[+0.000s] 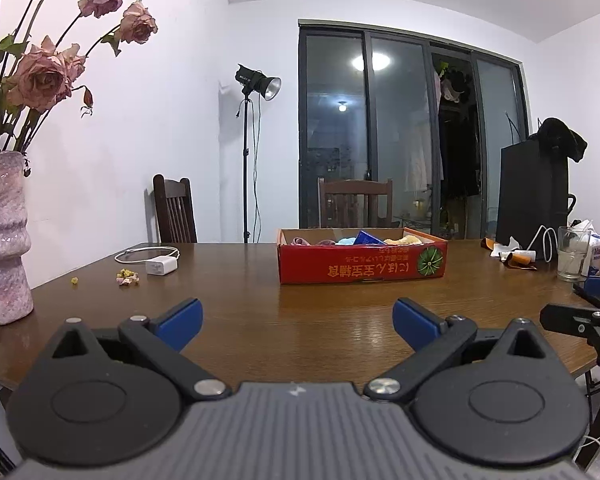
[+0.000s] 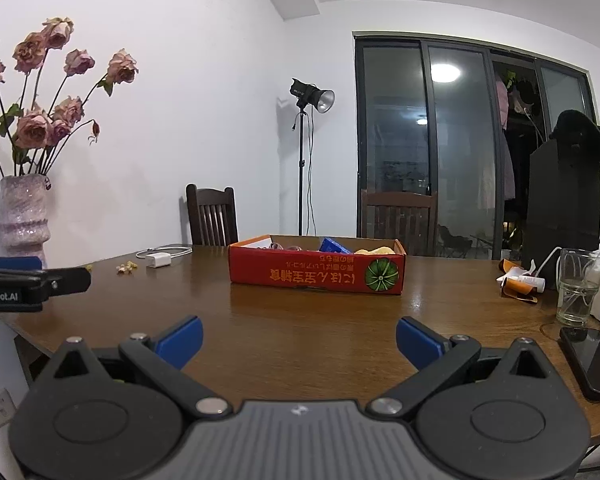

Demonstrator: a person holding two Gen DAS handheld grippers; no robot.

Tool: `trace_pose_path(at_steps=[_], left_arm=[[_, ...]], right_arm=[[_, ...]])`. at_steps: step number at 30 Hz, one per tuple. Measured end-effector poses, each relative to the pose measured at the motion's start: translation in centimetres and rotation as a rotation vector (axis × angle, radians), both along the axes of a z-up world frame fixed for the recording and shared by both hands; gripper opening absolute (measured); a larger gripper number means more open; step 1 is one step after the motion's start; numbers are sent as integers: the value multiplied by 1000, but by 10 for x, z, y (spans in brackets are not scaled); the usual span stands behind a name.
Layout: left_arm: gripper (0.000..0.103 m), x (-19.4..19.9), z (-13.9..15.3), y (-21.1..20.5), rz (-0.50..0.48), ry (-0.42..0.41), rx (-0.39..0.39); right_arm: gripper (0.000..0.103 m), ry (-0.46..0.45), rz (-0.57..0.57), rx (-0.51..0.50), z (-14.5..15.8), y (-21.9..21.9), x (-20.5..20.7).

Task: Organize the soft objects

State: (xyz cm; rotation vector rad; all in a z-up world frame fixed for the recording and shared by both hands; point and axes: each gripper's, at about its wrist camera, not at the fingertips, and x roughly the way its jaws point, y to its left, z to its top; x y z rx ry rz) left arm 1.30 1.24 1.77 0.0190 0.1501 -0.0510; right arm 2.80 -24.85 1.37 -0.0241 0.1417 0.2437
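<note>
A low red cardboard box (image 1: pixel 361 266) (image 2: pixel 315 274) stands on the brown wooden table (image 1: pixel 300 320) (image 2: pixel 300 320), well beyond both grippers. Soft items lie inside it: pink, light blue, dark blue (image 1: pixel 365 237) (image 2: pixel 333 245) and yellow (image 1: pixel 405 238) (image 2: pixel 375 251) pieces show over the rim. My left gripper (image 1: pixel 298 320) hovers over the near table edge, open, nothing between its blue fingertips. My right gripper (image 2: pixel 300 338) is likewise open and empty. Each gripper shows at the edge of the other's view.
A pink vase of dried roses (image 1: pixel 2 236) (image 2: pixel 24 216) stands at the left. A white charger with cable (image 1: pixel 162 266) (image 2: pixel 158 259) and small crumbs lie behind. On the right are a drinking glass (image 1: pixel 573 254) (image 2: pixel 579 286), wrappers, a black box and a phone (image 2: pixel 591 358). Chairs stand behind the table.
</note>
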Motion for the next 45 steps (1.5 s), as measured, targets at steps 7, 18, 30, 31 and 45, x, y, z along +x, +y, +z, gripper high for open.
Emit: trace_pose_path(at_steps=[7,18,30,31,45], left_arm=[[103,-2,2,-4,-3,-1,4],[103,-2,2,-4,-10,-3,13],[103,-3,3,-3,-3,-6,14],[103,-3,3,-4,-3,-7,14],[103,-4,9,-4,-16,-19,13]], right_arm=[[103,-1,-12,5,-1,-1,0],[103,-3,-20,19,1,-3,-1],[103,5,-20,21,0,-3,1],[103,8,-18,23,-1,-3,2],[103,7,-18,33,0,-4,1]])
